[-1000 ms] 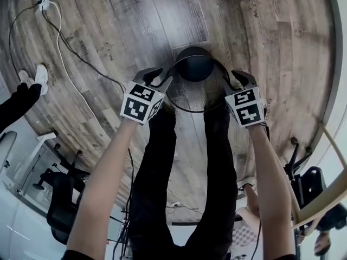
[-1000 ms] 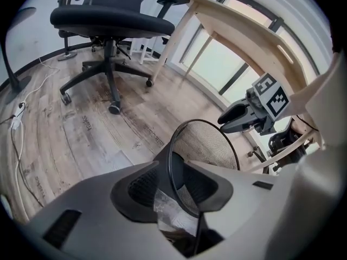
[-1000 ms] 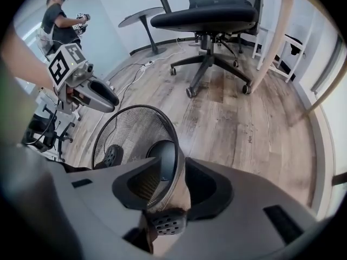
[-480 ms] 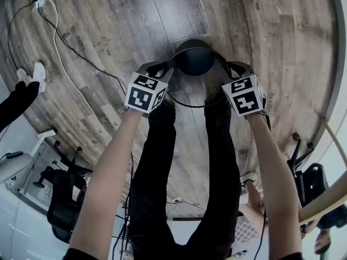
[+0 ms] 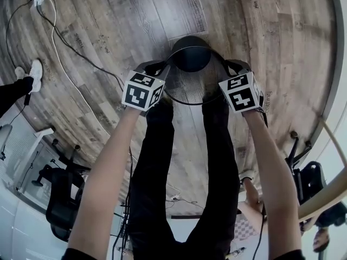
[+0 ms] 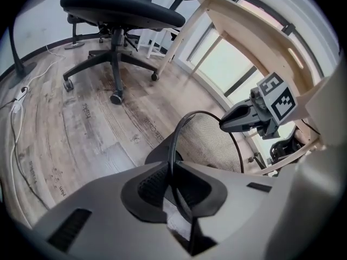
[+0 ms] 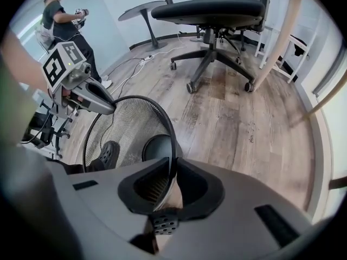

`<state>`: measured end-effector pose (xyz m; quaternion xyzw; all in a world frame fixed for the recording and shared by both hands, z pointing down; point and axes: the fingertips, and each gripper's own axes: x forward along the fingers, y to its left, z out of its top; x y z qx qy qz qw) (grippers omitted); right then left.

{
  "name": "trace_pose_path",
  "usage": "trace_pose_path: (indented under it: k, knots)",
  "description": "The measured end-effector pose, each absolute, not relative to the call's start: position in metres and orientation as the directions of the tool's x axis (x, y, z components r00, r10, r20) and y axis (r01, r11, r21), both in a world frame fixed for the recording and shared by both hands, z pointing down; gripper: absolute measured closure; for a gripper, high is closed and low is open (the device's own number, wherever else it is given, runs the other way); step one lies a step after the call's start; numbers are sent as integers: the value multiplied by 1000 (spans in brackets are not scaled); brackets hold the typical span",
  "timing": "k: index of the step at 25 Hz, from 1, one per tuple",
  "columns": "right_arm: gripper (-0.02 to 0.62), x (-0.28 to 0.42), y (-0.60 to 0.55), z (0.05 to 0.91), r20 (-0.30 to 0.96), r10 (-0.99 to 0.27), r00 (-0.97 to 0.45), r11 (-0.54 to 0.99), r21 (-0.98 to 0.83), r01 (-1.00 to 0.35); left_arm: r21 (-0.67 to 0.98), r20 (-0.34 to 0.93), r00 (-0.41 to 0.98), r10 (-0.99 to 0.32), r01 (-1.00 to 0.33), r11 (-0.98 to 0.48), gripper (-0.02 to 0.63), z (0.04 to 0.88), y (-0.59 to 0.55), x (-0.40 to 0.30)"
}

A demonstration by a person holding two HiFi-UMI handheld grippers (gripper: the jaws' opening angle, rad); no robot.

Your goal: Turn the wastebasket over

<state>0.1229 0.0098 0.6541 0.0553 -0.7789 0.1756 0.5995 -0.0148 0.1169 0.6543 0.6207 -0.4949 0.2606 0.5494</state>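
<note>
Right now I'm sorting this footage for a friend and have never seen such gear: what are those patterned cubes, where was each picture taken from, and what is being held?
There is no robot: a person holds a two-jaw gripper in each hand, and the patterned cubes are parts of those grippers. The head view looks down from the person's head, past arms and legs, to the wood floor. The other two views come from cameras riding on each gripper. The left gripper and right gripper have just been closing their jaws and now pinch opposite sides of the rim of a black mesh wastebasket, its mouth facing up. Nearby are an office chair, a wooden desk and a white cable.
</note>
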Motion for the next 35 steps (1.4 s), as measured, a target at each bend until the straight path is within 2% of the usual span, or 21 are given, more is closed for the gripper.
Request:
trace_pose_path:
  k: [5, 14, 19, 35]
  knots:
    - [535, 116, 0, 646, 948, 116, -295, 931, -207, -302, 397, 862, 341, -376, -915, 80, 557, 637, 102, -27]
    - [538, 72, -50, 631, 914, -32, -405, 928, -124, -352, 225, 840, 214, -499, -974, -38, 558, 613, 44, -76]
    - [538, 60, -59, 630, 900, -78, -429, 928, -92, -361, 177, 833, 186, -521, -982, -67, 558, 614, 33, -89]
    - [538, 103, -4, 642, 926, 47, -375, 934, -173, -311, 273, 831, 281, -480, -958, -89, 549, 615, 96, -40]
